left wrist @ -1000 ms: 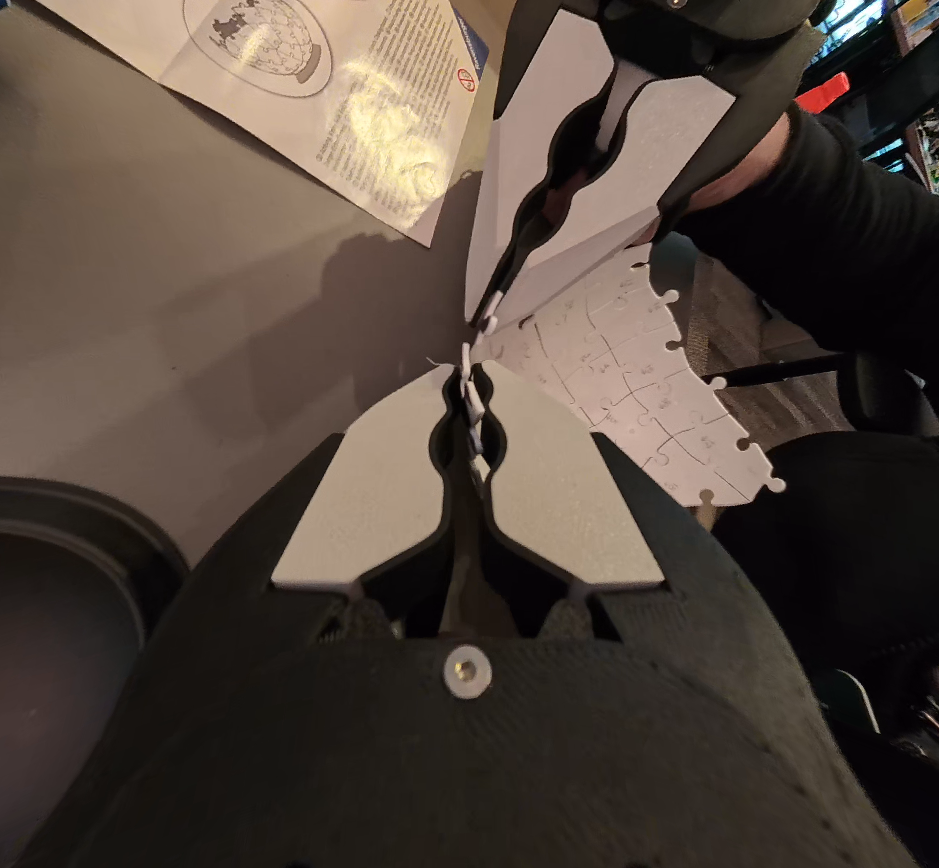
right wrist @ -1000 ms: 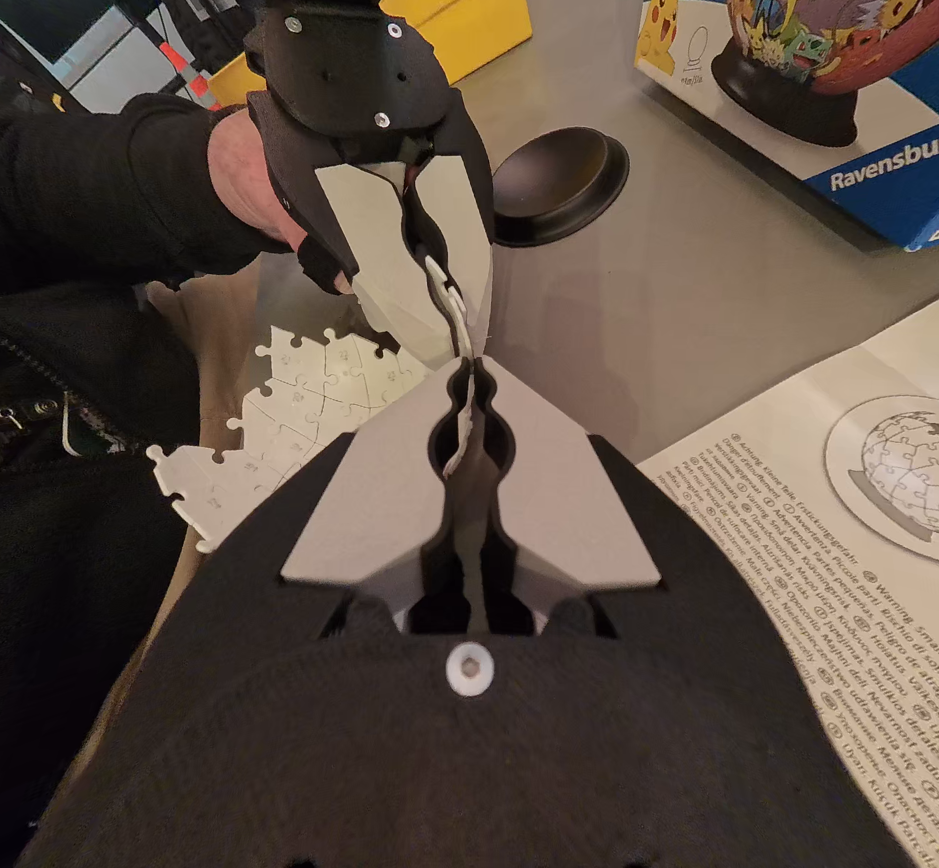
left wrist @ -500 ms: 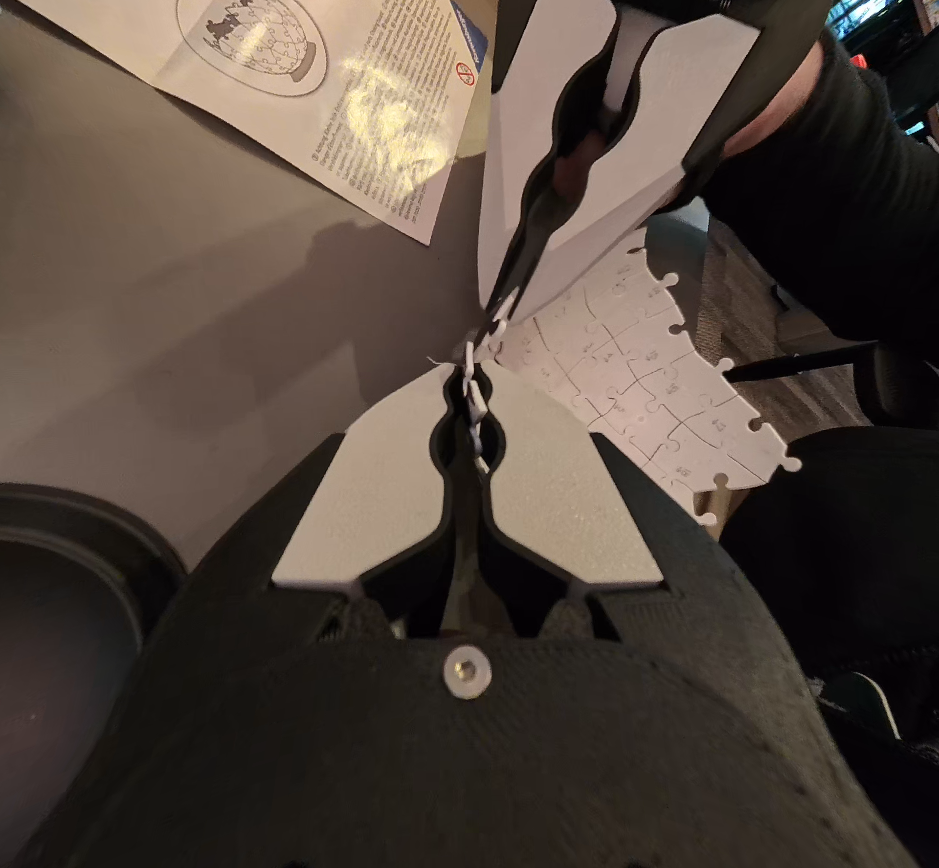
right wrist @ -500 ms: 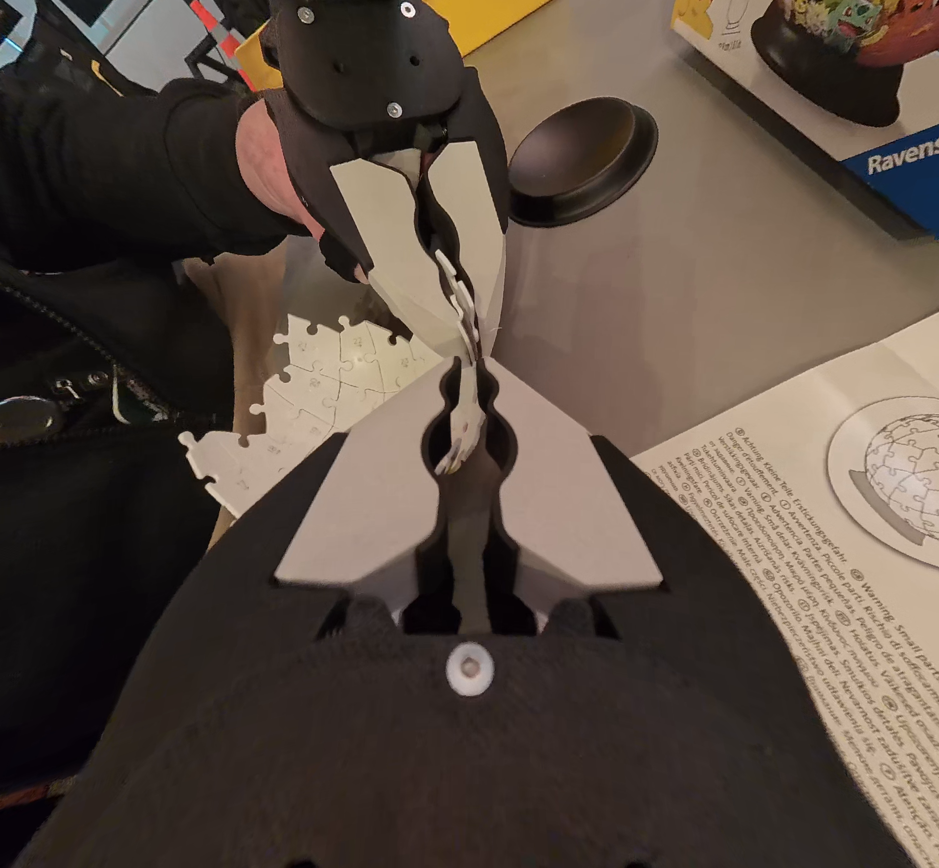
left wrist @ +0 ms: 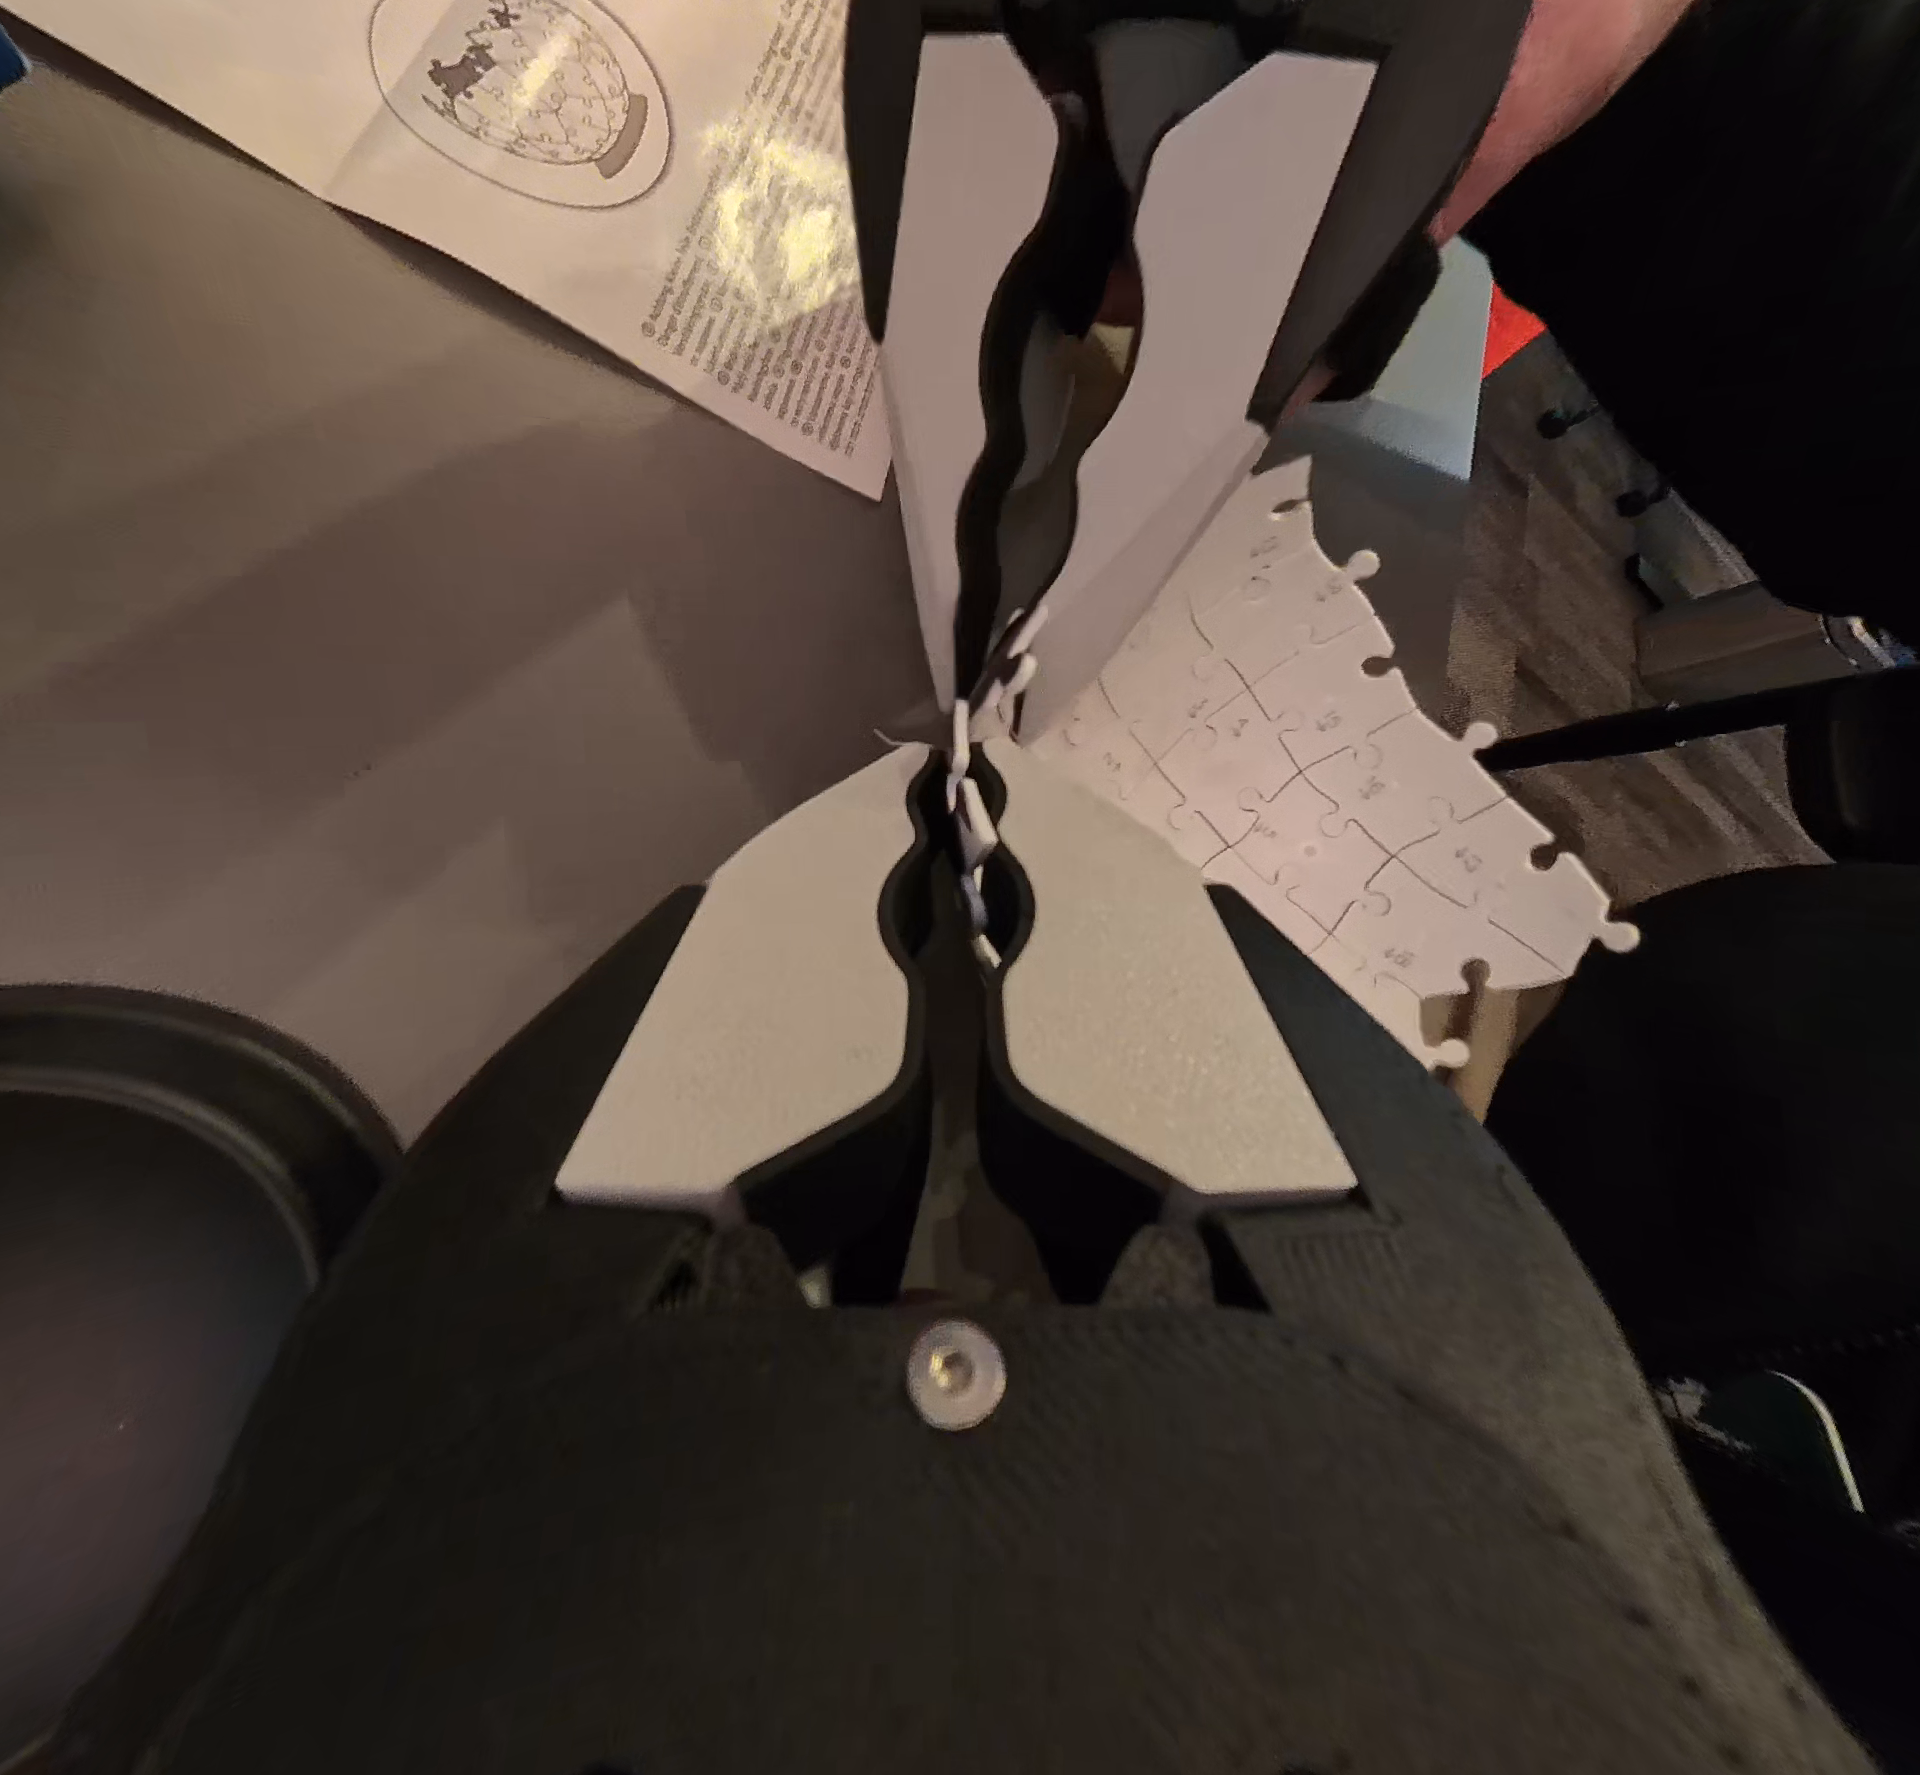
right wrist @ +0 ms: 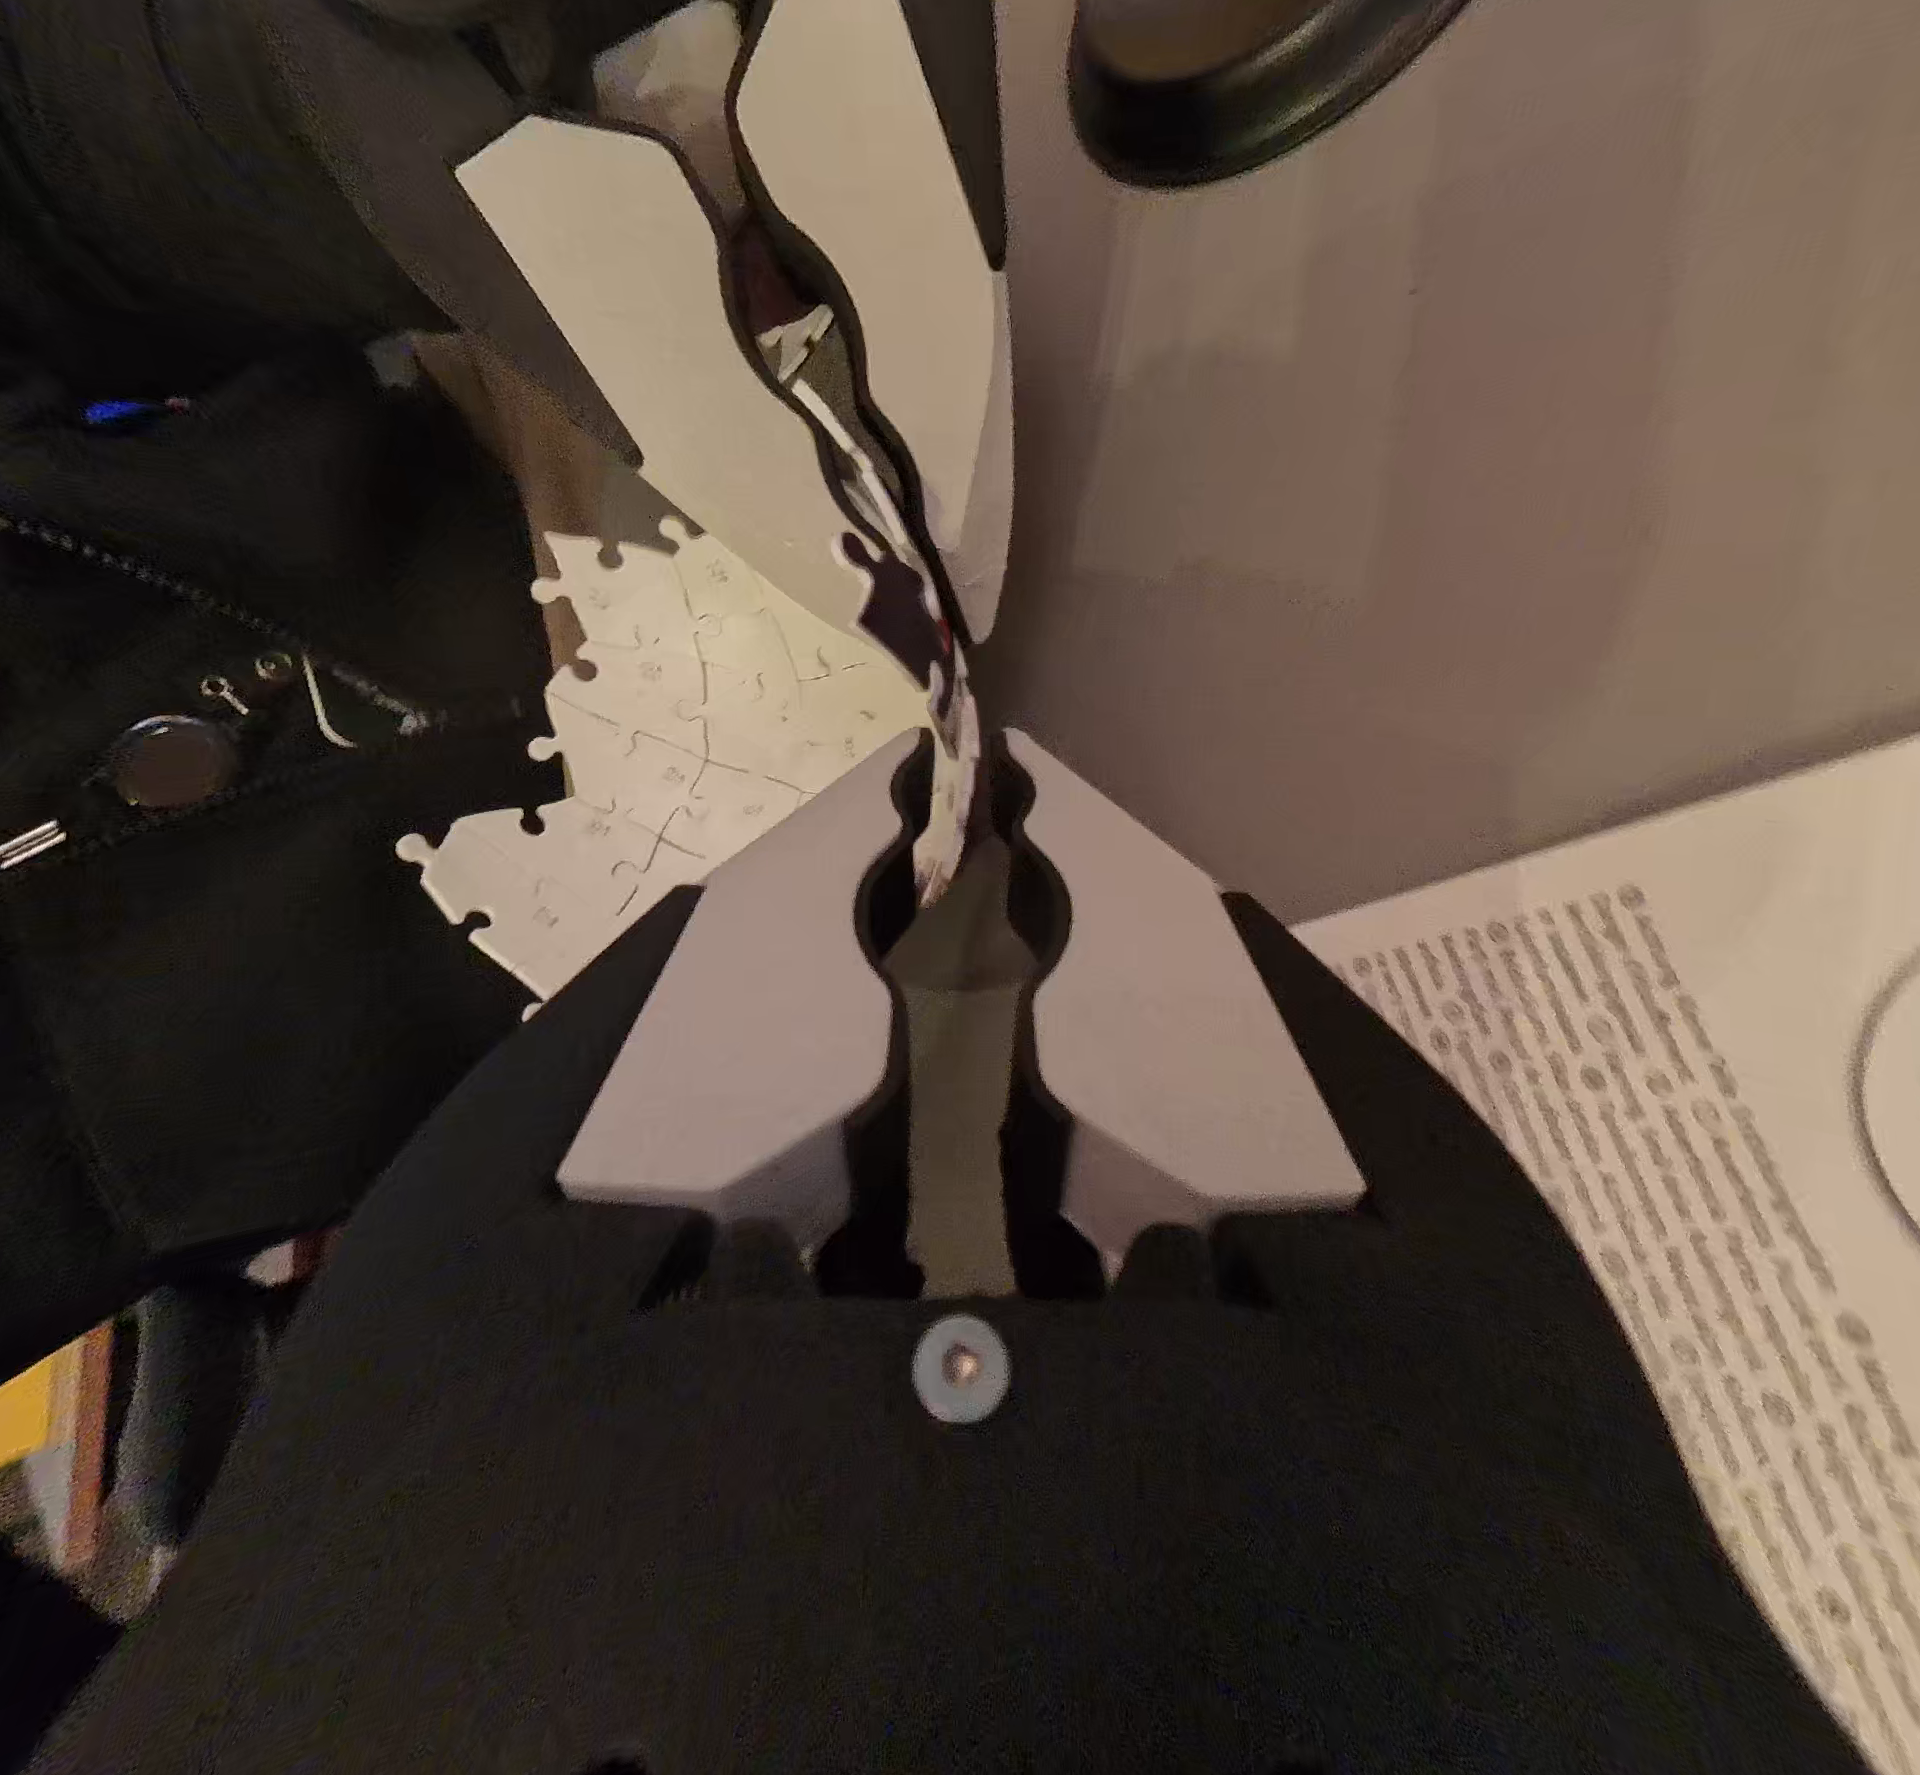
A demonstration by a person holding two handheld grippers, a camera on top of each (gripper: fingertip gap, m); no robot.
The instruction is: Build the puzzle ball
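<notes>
Grey surface (left wrist: pixel 312 686) mostly bare in the middle; instruction sheet (left wrist: pixel 520 115) at far side, black round stand (right wrist: pixel 1299 32) near, so room to move. Joined panel of white-backed pieces (left wrist: pixel 1351 790) overhangs the surface edge toward the person's lap; prob. only a small part of the ball done, most left. Left gripper (left wrist: pixel 961 780) fingers clenched on a puzzle piece (left wrist: pixel 971 832). Right gripper (right wrist: pixel 961 759) fingers slightly apart around a second piece (right wrist: pixel 951 790); firm hold, can't tell. Pieces meet tip to tip.

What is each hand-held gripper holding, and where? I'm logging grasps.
The left hand-held gripper pinches a puzzle piece edge-on at its fingertips. The right hand-held gripper stands slightly open around another piece, meeting tip to tip.
</notes>
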